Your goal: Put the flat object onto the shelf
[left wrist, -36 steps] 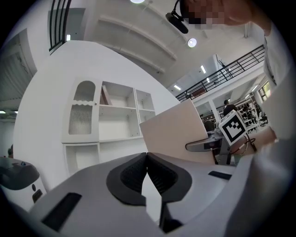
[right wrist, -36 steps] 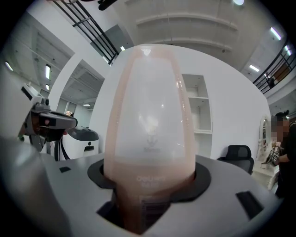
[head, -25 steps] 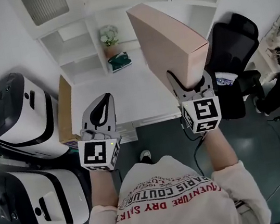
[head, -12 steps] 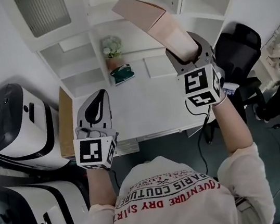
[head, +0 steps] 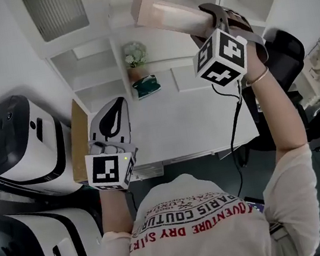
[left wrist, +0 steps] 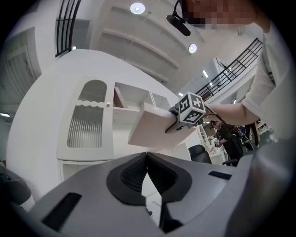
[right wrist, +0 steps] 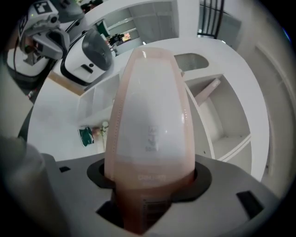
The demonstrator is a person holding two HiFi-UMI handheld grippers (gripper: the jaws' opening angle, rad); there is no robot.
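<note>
The right gripper (head: 212,18) clamps the near end of the flat pink box (head: 163,15), whose far end reaches toward the white shelf (head: 93,47) ahead. The box is lifted; sliding in and release remain. The left gripper (head: 111,121) is closed and empty.

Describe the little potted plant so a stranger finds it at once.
Start at the white desk against the white shelf unit. At the desk's back edge stands the potted plant. Pale blooms in a brownish pot set it apart from the dark green item beside it.
</note>
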